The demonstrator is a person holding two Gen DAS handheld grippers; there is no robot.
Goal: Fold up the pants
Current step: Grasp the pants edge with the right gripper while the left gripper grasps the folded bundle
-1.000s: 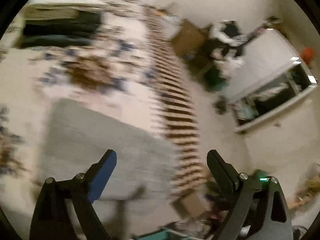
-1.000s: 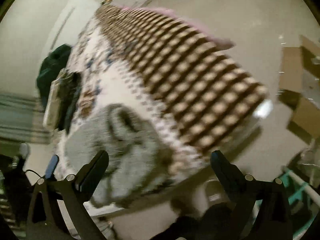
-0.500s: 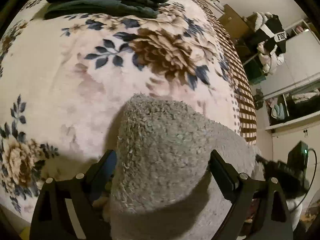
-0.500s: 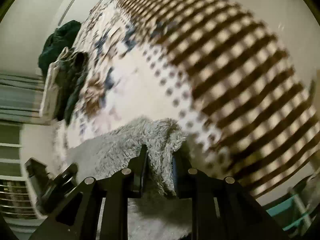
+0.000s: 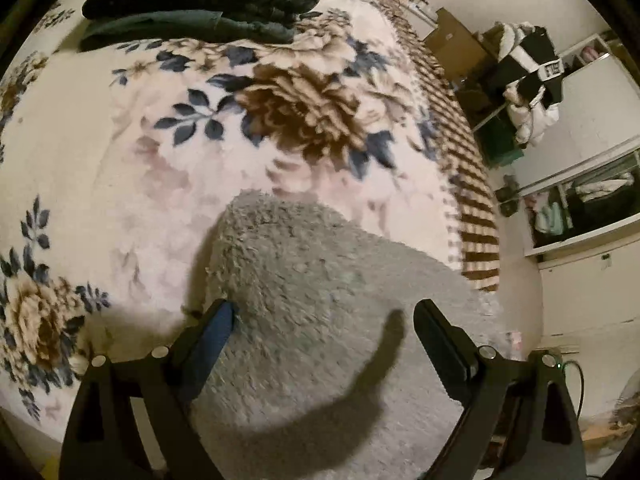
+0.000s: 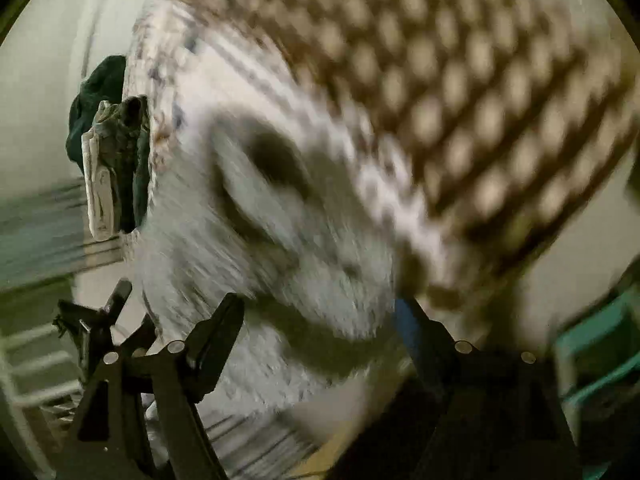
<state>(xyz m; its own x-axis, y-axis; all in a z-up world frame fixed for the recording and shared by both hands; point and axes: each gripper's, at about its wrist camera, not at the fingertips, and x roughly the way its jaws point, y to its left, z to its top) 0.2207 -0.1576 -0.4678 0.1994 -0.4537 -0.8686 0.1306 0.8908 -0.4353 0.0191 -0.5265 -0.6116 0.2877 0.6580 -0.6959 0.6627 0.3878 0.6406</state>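
We see the grey fleece pants (image 5: pixel 320 300) lying as a folded bundle on the floral blanket (image 5: pixel 120 152) that covers the bed, close to the near edge and toward the side where the blanket's brown checked border (image 5: pixel 476 216) drops off. The fold's far, rounded edge sits just short of the big brown flower printed in the blanket's middle. Our left gripper (image 5: pixel 322 320) hangs over the bundle with its jaws spread wide apart, clamped on nothing; the blue-padded finger reaches the bundle's left edge, though we cannot tell whether it touches the fleece, and a curved shadow falls across the fabric between the fingers. At the far edge of the bed a stack of folded dark clothes (image 5: pixel 200 4) rests well apart from the pants. Beyond the checked border stand a cardboard box (image 5: pixel 456 40) and a heap of black and white garments (image 5: pixel 532 68). The right wrist view is heavily blurred, yet we can make out the right gripper (image 6: pixel 320 312) with its fingers likewise apart, gripping nothing, and the pants (image 6: pixel 280 248) spread in front of them with a dark fold opening at the top. The same stack of clothes (image 6: pixel 116 168) shows at the left of that view, and the checked border (image 6: pixel 460 100) fills the upper right.
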